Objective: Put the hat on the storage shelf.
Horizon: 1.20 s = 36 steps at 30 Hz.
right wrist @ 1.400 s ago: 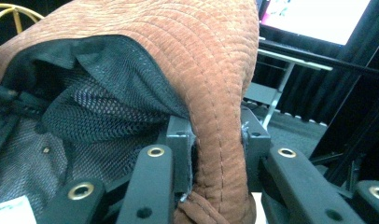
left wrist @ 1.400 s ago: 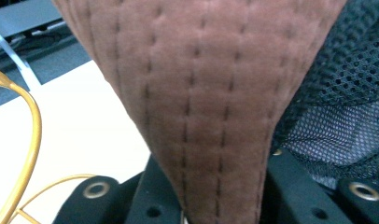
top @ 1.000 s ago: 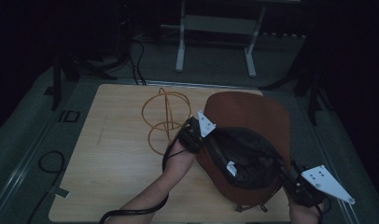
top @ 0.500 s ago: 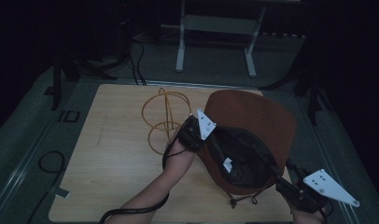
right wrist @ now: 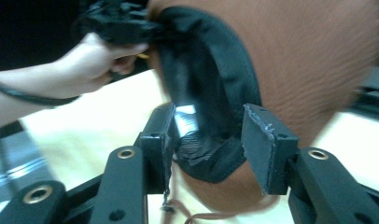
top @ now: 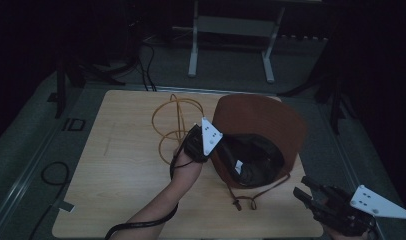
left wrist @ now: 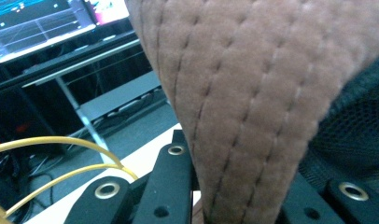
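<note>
A brown hat [top: 261,120] with a black lining [top: 256,162] stands tilted up on the wooden table [top: 126,170], its opening toward me. My left gripper [top: 216,152] is shut on the hat's left brim. In the left gripper view the quilted brown brim [left wrist: 253,93] sits clamped between the jaws of the left gripper [left wrist: 243,186]. My right gripper [top: 301,187] hovers open at the table's near right corner, a short way off the hat. In the right gripper view the right gripper [right wrist: 208,135] faces the black lining [right wrist: 211,79], with nothing between the jaws.
Loops of orange cable [top: 171,120] lie on the table just left of the hat. The hat's brown chin cord [top: 251,200] trails on the table in front. A metal stand [top: 231,30] rises beyond the far edge. Dark cables lie on the floor at left.
The right gripper has drawn back from the hat's near right edge toward the bottom right. The hat now stands steeper, held by the left gripper alone.
</note>
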Available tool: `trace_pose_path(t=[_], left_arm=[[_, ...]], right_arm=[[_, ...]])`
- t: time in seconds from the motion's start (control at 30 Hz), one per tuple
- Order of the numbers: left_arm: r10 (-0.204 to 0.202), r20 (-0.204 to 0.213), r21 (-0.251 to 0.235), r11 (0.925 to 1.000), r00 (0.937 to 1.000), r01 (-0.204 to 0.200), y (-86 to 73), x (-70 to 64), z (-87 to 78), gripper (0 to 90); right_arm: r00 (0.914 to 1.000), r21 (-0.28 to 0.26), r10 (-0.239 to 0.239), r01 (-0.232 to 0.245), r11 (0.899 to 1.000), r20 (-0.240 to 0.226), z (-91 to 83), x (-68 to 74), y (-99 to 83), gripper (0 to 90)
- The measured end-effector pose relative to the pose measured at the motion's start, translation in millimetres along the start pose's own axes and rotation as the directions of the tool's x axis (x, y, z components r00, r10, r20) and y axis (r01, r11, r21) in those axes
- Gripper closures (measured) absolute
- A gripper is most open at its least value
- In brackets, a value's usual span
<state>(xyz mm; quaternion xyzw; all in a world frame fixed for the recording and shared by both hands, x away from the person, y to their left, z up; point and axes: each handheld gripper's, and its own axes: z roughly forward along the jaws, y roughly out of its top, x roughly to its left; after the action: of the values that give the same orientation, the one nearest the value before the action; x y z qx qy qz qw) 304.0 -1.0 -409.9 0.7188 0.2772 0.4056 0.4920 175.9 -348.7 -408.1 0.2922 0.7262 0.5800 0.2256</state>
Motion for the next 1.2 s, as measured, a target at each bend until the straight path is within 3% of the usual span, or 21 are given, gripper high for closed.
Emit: trace_pose_path(t=[0.07,0.17,0.3,0.33,0.4,0.47,0.5,0.57,0.6,0.63,0.67,0.7,0.73,0.77,0.8,0.83,1.0,1.03,1.1,1.17,1.2], left_arm=[[0.017,-0.006,-0.010,0.9998,0.9998,-0.017,-1.3,-1.2,-1.0,85.6],[0.048,0.036,-0.060,0.9971,0.9982,-0.046,-3.4,-1.0,-5.6,85.7],[0.089,0.079,-0.106,0.9911,0.9930,-0.080,-3.5,-3.2,-9.6,85.7],[0.113,0.094,-0.127,0.9868,0.9892,-0.101,-3.5,-5.1,-12.5,85.7],[0.114,0.137,-0.161,0.9827,0.9840,-0.092,-4.6,-4.5,-14.9,85.7],[0.109,0.189,-0.186,0.9798,0.9759,-0.074,-6.1,-2.6,-15.8,85.7],[0.109,0.189,-0.186,0.9798,0.9759,-0.074,-6.1,-2.6,-15.8,85.7],[0.131,0.249,-0.229,0.9706,0.9595,-0.073,-8.9,0.6,-17.1,85.7],[0.146,0.256,-0.242,0.9668,0.9555,-0.083,-9.5,1.0,-17.8,85.7],[0.157,0.293,-0.263,0.9616,0.9431,-0.078,-10.2,2.4,-18.4,85.6],[0.157,0.293,-0.263,0.9616,0.9431,-0.078,-10.2,2.4,-18.4,85.6],[0.203,0.303,-0.303,0.9469,0.9312,-0.108,-11.1,2.0,-20.6,85.6],[0.203,0.303,-0.303,0.9469,0.9312,-0.108,-11.1,2.0,-20.6,85.6],[0.243,0.328,-0.347,0.9298,0.9131,-0.123,-11.3,0.6,-23.3,85.6],[0.243,0.328,-0.347,0.9298,0.9131,-0.123,-11.3,0.6,-23.3,85.6],[0.279,0.349,-0.378,0.9155,0.8947,-0.137,-9.9,-2.1,-26.3,85.6],[0.362,0.377,-0.447,0.8772,0.8523,-0.175,-2.9,-10.0,-32.4,85.6],[0.375,0.376,-0.460,0.8695,0.8475,-0.181,-1.4,-11.7,-33.6,85.6],[0.399,0.395,-0.483,0.8566,0.8276,-0.182,1.5,-13.9,-35.8,85.5],[0.428,0.407,-0.499,0.8440,0.8066,-0.196,3.8,-16.0,-37.1,85.5],[0.435,0.413,-0.507,0.8395,0.8006,-0.194,4.2,-17.3,-37.6,85.5]], right_arm=[[0.9998,-0.004,-0.007,0.007,1.000,0.019,-2.1,-2.3,0.1,53.1],[0.9970,0.015,0.007,-0.008,1.000,0.077,-6.5,-14.9,1.7,52.9],[0.9948,0.023,0.037,-0.039,0.999,0.094,-4.7,-26.7,0.7,49.5],[0.9897,0.013,0.037,-0.039,0.999,0.138,-5.0,-33.0,-0.2,50.8],[0.9853,0.010,0.025,-0.027,1.000,0.169,-6.6,-39.9,-1.5,62.9],[0.9795,0.021,0.014,-0.019,1.000,0.201,-6.8,-45.9,-2.7,65.1],[0.9796,0.025,0.013,-0.018,1.000,0.201,-7.0,-47.3,-3.0,67.7],[0.9758,0.034,-0.006,-0.001,0.999,0.219,-7.1,-49.5,-3.7,66.4],[0.9763,0.038,-0.006,-0.003,0.999,0.216,-7.3,-51.2,-3.9,65.7],[0.9786,0.038,0.002,-0.010,0.999,0.206,-7.2,-54.0,-3.9,64.3],[0.9786,0.038,0.002,-0.010,0.999,0.206,-7.2,-54.0,-3.9,64.3],[0.9849,0.039,0.028,-0.035,0.999,0.171,-5.7,-61.5,-3.4,61.0],[0.9849,0.039,0.028,-0.035,0.999,0.171,-5.7,-61.5,-3.4,61.0],[0.9893,0.049,0.034,-0.042,0.998,0.141,-1.8,-65.1,-1.5,58.4],[0.9893,0.049,0.034,-0.042,0.998,0.141,-1.8,-65.1,-1.5,58.4],[0.9937,0.066,0.024,-0.032,0.997,0.110,4.2,-66.7,1.5,56.1],[0.9993,0.081,-0.002,0.005,0.997,-0.037,21.6,-60.4,9.9,51.2],[0.9961,0.074,-0.010,0.016,0.997,-0.087,24.8,-57.8,11.3,50.6],[0.9853,0.065,-0.021,0.032,0.997,-0.170,30.5,-51.6,13.6,50.0],[0.9650,0.057,-0.032,0.049,0.997,-0.260,35.4,-44.7,14.9,47.8],[0.9527,0.057,-0.041,0.061,0.997,-0.301,37.8,-41.0,15.4,46.6]])
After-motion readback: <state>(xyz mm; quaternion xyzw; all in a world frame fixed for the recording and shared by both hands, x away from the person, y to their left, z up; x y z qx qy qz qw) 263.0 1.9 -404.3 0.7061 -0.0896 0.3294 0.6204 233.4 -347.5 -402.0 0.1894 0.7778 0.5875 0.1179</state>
